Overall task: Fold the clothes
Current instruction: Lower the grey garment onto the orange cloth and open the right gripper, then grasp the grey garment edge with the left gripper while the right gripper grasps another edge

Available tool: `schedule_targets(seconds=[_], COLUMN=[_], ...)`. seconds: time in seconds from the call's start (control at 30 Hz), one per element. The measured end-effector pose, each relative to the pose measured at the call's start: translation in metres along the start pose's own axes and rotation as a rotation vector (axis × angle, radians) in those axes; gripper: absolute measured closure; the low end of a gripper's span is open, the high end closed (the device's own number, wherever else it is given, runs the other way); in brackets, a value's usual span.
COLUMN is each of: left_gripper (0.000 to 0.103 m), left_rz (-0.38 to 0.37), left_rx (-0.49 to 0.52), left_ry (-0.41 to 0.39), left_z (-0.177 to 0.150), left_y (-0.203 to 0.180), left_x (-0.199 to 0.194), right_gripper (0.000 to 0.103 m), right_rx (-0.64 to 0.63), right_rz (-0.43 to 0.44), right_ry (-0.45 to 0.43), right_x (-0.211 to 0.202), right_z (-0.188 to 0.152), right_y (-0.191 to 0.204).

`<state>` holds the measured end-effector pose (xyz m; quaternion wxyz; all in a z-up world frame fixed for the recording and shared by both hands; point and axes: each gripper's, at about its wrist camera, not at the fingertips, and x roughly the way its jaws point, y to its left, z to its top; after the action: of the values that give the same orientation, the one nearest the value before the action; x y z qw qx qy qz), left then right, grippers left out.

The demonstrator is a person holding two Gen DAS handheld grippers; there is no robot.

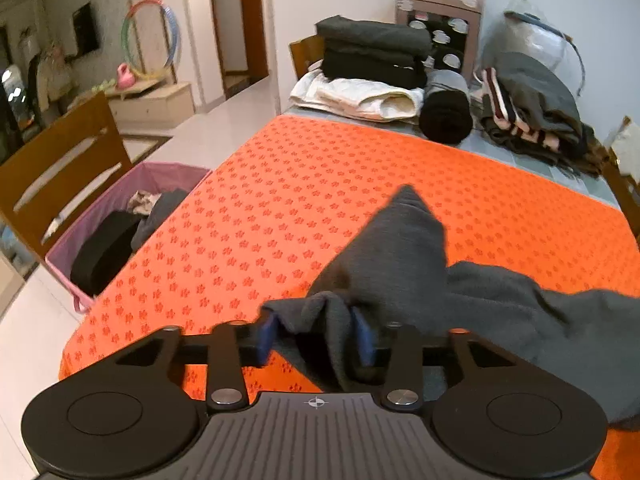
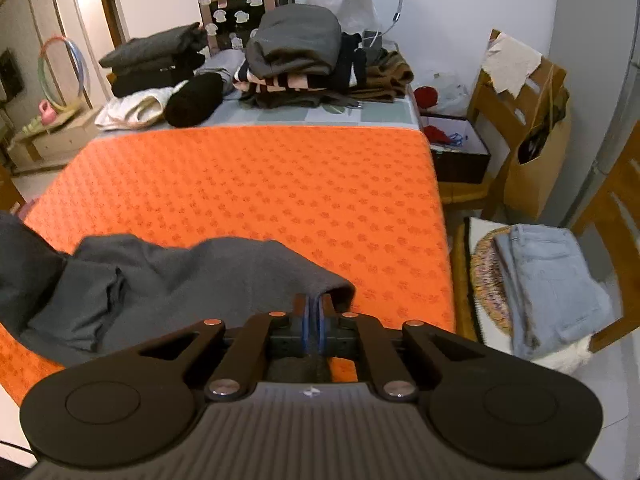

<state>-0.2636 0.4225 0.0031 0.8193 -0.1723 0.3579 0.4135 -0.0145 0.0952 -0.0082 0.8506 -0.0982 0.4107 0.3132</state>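
Note:
A dark grey garment [image 1: 404, 248] hangs rumpled over the near part of the orange patterned mat [image 1: 280, 208]. My left gripper [image 1: 316, 332] is shut on a bunched edge of it, with cloth between the blue pads, and a point of fabric stands up beyond the fingers. In the right wrist view the same garment [image 2: 168, 276] spreads to the left over the mat [image 2: 280, 184]. My right gripper [image 2: 314, 320] is shut on its other edge, pads nearly together, near the mat's front right.
Folded dark and white clothes [image 1: 368, 68] and a striped pile [image 1: 528, 112] sit at the table's far end. A pink basket [image 1: 120, 224] with clothes stands at the left. A chair holds folded jeans [image 2: 548, 280] at the right. A paper bag [image 2: 536, 160] stands behind.

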Motion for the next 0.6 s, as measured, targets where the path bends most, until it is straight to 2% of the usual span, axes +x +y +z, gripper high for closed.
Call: schedule_targets(seconds=[0.03, 0.1, 0.17, 0.3, 0.6], left_gripper=[0.032, 0.013, 0.013, 0.013, 0.013], left_rz=[0.012, 0.054, 0.056, 0.001, -0.223], left_rx=[-0.013, -0.016, 0.003, 0.05, 0.308], left_ry=[-0.017, -0.068, -0.114, -0.137, -0.164], left_z=[0.001, 0.003, 0.007, 0.014, -0.01], left_y=[0.003, 0.007, 0.01, 0.012, -0.04], left_x=[-0.002, -0.008, -0.015, -0.026, -0.039], right_gripper=[0.089, 0.088, 0.085, 0.081, 0.08], right_rx=[-0.021, -0.055, -0.076, -0.107, -0.133], right_rz=[-0.008, -0.01, 0.006, 0.042, 0.084], right_ry=[-0.001, 0.0, 0.004, 0.02, 0.062], right_x=[-0.002, -0.007, -0.01, -0.011, -0.006], right_z=[-0.002, -0.006, -0.01, -0.018, -0.029], right_y=[0.002, 0.004, 0.005, 0.007, 0.015])
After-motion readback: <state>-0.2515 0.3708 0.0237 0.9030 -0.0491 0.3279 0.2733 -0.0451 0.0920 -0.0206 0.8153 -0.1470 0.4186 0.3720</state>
